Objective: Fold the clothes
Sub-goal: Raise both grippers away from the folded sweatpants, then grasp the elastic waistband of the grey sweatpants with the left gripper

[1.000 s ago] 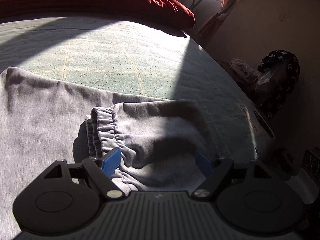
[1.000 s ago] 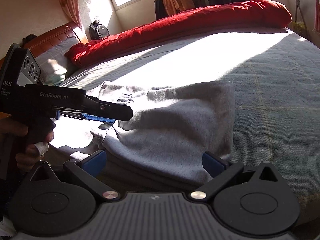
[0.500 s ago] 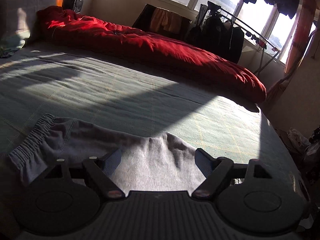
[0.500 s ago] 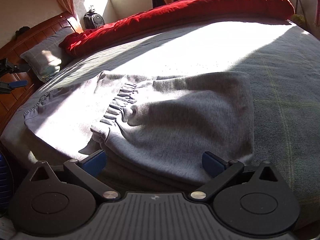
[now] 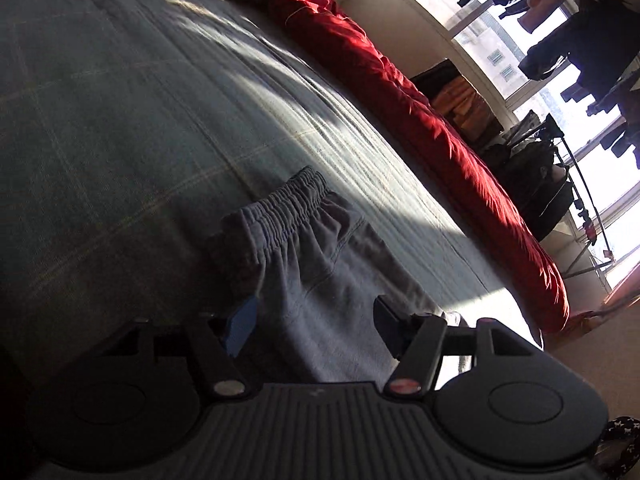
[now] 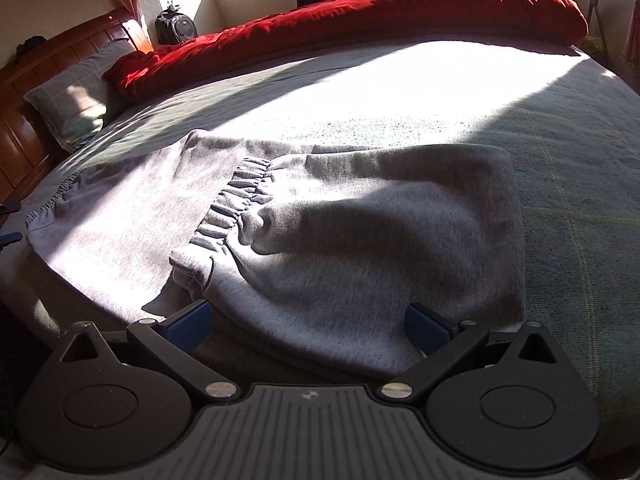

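Observation:
Grey sweatpants (image 6: 360, 240) lie on the bed, one end folded over so the elastic cuffs (image 6: 236, 208) rest on the middle of the cloth. In the tilted left wrist view the gathered waistband (image 5: 288, 204) lies just ahead of my left gripper (image 5: 314, 318). Its jaws are closing, with grey cloth (image 5: 320, 264) lying between them and the pads not pressing on it. My right gripper (image 6: 306, 318) stands open, low over the folded part at the near bed edge, and grips nothing.
A red duvet (image 6: 360, 8) runs along the bed's far side. A pillow (image 6: 72, 96) and a wooden headboard (image 6: 24, 80) are at the left. A rack of dark clothes (image 5: 560, 152) stands by the window. Green checked bedsheet (image 6: 580, 160) surrounds the sweatpants.
My left gripper swung away from the folded cuffs to the waistband end, rolled to one side, and its jaws narrowed. The right gripper shifted only slightly and stayed open.

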`<state>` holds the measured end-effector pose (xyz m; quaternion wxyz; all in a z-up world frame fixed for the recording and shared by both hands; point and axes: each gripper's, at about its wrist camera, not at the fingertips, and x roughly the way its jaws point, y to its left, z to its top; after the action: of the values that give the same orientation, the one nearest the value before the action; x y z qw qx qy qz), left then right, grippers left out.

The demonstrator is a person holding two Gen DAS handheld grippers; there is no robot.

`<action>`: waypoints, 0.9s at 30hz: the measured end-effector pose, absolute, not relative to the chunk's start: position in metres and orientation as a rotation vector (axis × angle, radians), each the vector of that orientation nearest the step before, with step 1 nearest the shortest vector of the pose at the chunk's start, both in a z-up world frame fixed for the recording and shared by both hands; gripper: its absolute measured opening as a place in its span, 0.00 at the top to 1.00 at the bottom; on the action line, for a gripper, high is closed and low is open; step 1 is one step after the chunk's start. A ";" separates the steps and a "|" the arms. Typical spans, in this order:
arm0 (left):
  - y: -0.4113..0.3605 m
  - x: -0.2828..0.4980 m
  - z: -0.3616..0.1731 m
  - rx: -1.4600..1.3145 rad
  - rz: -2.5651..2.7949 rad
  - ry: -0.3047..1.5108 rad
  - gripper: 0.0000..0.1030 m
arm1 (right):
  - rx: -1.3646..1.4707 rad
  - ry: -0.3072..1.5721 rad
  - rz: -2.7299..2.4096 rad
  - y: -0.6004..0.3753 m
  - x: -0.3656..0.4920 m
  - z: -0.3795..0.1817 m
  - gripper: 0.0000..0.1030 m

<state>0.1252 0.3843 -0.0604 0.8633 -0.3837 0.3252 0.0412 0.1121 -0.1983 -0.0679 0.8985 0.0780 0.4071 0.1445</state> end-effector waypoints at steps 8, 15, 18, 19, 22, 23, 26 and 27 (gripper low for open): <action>0.398 0.135 -0.108 -0.947 0.052 0.678 0.39 | 0.109 0.861 0.272 -0.189 0.115 -0.069 0.00; 0.409 0.149 -0.127 -1.046 -0.004 0.621 0.38 | 0.084 0.872 0.244 -0.183 0.120 -0.070 0.00; 0.412 0.159 -0.129 -1.046 -0.017 0.612 0.38 | 0.073 0.873 0.228 -0.180 0.122 -0.072 0.00; 0.413 0.162 -0.130 -1.045 -0.021 0.611 0.37 | 0.068 0.873 0.225 -0.179 0.123 -0.072 0.00; 0.417 0.167 -0.130 -1.046 -0.031 0.611 0.37 | 0.061 0.874 0.216 -0.177 0.125 -0.072 0.00; 0.418 0.169 -0.131 -1.047 -0.034 0.610 0.37 | 0.062 0.875 0.214 -0.177 0.125 -0.072 0.00; 0.421 0.170 -0.132 -1.042 -0.040 0.610 0.37 | 0.062 0.876 0.208 -0.176 0.127 -0.072 0.00; 0.420 0.167 -0.132 -1.034 -0.043 0.611 0.37 | 0.059 0.875 0.207 -0.175 0.127 -0.072 0.00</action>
<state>0.1674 0.4205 -0.1316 0.8249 -0.4864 0.2874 -0.0201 0.1267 -0.1754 -0.0721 0.9002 0.0285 0.4227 0.1002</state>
